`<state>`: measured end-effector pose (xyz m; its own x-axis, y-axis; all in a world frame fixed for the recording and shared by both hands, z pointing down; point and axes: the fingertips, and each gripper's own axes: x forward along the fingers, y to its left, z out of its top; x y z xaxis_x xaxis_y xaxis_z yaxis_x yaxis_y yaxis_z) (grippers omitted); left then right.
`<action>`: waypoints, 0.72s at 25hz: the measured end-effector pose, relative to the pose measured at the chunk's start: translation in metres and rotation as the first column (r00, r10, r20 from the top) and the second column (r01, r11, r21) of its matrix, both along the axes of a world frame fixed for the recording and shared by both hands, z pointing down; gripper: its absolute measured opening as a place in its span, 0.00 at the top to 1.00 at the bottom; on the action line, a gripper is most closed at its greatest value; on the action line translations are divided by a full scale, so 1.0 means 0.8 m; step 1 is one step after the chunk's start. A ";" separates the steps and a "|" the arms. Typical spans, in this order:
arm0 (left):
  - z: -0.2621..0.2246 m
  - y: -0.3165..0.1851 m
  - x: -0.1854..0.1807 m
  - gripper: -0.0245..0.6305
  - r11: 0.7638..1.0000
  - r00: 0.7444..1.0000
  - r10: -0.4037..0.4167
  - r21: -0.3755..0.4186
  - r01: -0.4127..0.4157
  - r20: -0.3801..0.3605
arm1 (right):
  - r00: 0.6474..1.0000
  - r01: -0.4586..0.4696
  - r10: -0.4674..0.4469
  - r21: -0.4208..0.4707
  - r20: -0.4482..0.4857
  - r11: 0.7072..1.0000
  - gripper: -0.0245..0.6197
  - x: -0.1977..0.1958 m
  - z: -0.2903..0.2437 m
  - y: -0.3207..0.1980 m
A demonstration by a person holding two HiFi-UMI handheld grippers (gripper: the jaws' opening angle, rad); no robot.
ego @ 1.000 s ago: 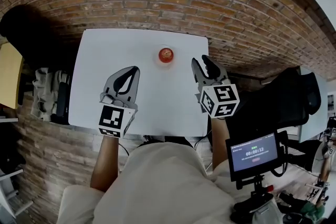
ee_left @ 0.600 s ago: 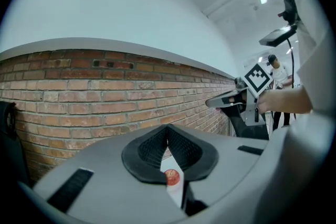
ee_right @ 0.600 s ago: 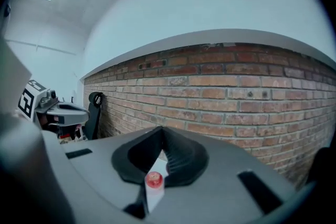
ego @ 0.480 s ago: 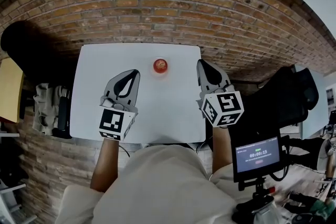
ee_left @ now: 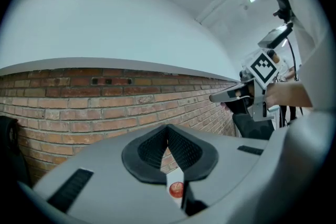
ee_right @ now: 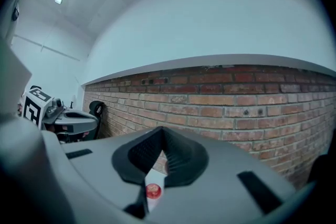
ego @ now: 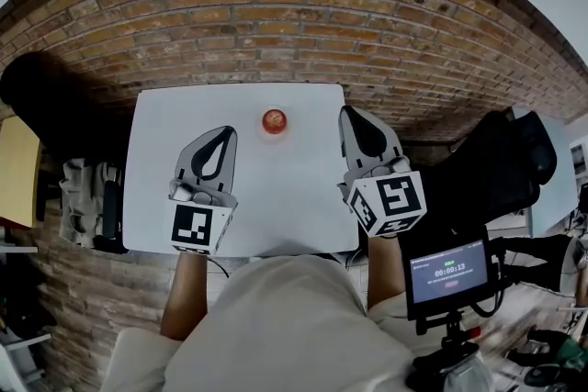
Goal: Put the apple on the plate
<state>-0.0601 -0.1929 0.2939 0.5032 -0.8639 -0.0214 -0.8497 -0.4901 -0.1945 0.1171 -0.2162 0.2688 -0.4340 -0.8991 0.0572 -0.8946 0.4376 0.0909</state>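
Both tongs are closed, and neither holds anything. In the head view the left tongs (ego: 226, 131) hang over the left half of the white tabletop (ego: 276, 207). The right tongs (ego: 347, 111) hang over its right edge. Each pair tapers to a tip that points toward the top of the frame, and each carries its marker cube (ego: 200, 227) at the lower end.

In the left gripper view the black pads meet at the top. A thin slit is left below them, and the apple (ee_left: 176, 190) shows through it, far off on the tabletop. The right gripper view shows the same: pads together and the apple (ee_right: 153, 190) seen small through the slit.

The apple (ego: 274, 120) sits in the upper middle of the tabletop, close to the far edge by the brick wall (ego: 276, 14). It lies between the two tips and clear of both. A pale rim seems to ring it, but it is too small to tell what that is.

A screen (ego: 447, 271) glows at the lower right.
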 end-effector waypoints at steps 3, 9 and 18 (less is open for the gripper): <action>-0.006 -0.005 0.002 0.95 1.000 1.000 -0.006 0.018 0.006 -0.022 | 1.000 0.002 -0.002 0.001 0.007 1.000 0.96 0.005 0.004 -0.006; -0.007 -0.002 -0.003 0.95 0.998 0.998 -0.055 0.027 0.056 -0.018 | 1.000 0.023 -0.023 -0.007 0.001 1.000 0.96 0.002 0.010 0.002; 0.003 -0.014 0.001 0.95 0.998 0.998 -0.059 0.010 0.059 -0.007 | 0.999 0.035 -0.035 -0.032 -0.005 0.999 0.96 0.001 0.025 -0.014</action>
<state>-0.0590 -0.2037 0.2960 0.4514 -0.8917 -0.0335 -0.8782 -0.4373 -0.1939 0.1176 -0.2271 0.2891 -0.4649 -0.8809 0.0886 -0.8780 0.4716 0.0816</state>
